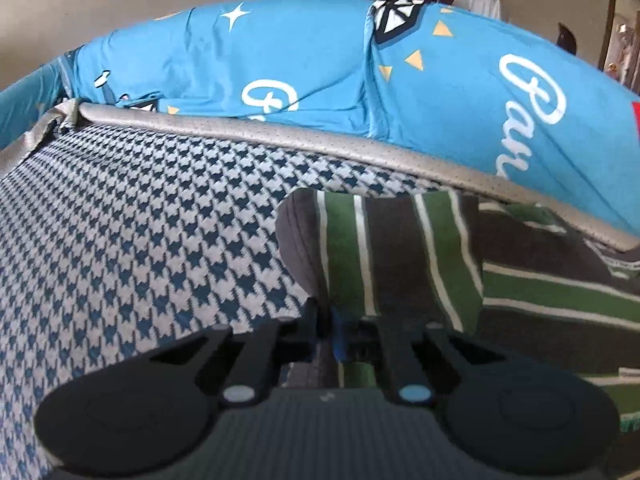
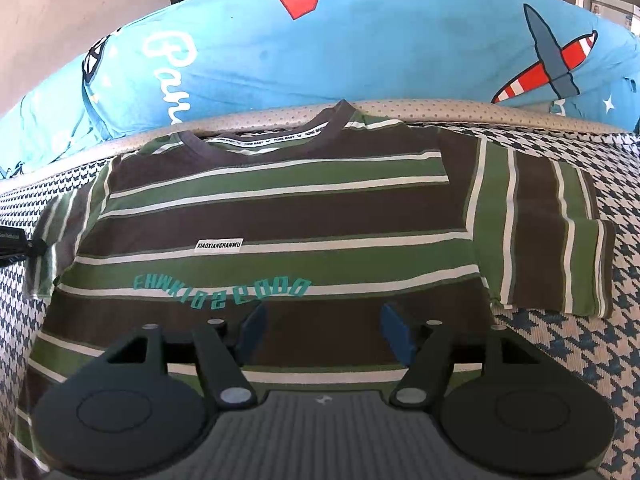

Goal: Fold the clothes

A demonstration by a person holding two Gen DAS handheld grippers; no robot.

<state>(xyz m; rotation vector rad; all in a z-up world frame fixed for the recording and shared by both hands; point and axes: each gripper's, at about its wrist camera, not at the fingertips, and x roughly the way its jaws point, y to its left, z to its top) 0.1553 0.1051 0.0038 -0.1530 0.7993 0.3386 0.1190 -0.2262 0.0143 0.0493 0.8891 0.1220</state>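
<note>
Your left gripper point(image 1: 334, 320) is clamped on the sleeve point(image 1: 380, 256) of the striped T-shirt point(image 2: 272, 216), jaws pinched together w/ the cloth lifted up in front of the lens. Your right gripper point(image 2: 322, 330) hangs over the shirt's lower chest, blue pads point(image 2: 394, 334) apart, nothing between them; can't tell if they touch the fabric.

Surface: houndstooth mat point(image 1: 140, 220), blue and pale, w/ a grey perforated edge strip point(image 1: 280, 132) running along its far side. Behind that strip sits a bright blue cover point(image 2: 380, 48) printed w/ white script, stars, a red shape and a striped plane. Past it: beige wall, some red cloth and dark furniture, too small to read.

Shirt lies flat, front up, collar point(image 2: 260, 140) toward the edge strip and partly over it, brown/green/white stripes, teal lettering and a small white label on the chest. Its other sleeve point(image 2: 548, 232) is spread out flat on the mat, to the right in the right wrist view.

Pose: both grippers point down at a slant toward the mat. Left one shows at the left edge of the right wrist view, only as a dark tip point(image 2: 16, 246) beside the shirt.

Hard to see: left view is blurred around the raised sleeve, & the shirt hem is hidden under the right gripper's body.
</note>
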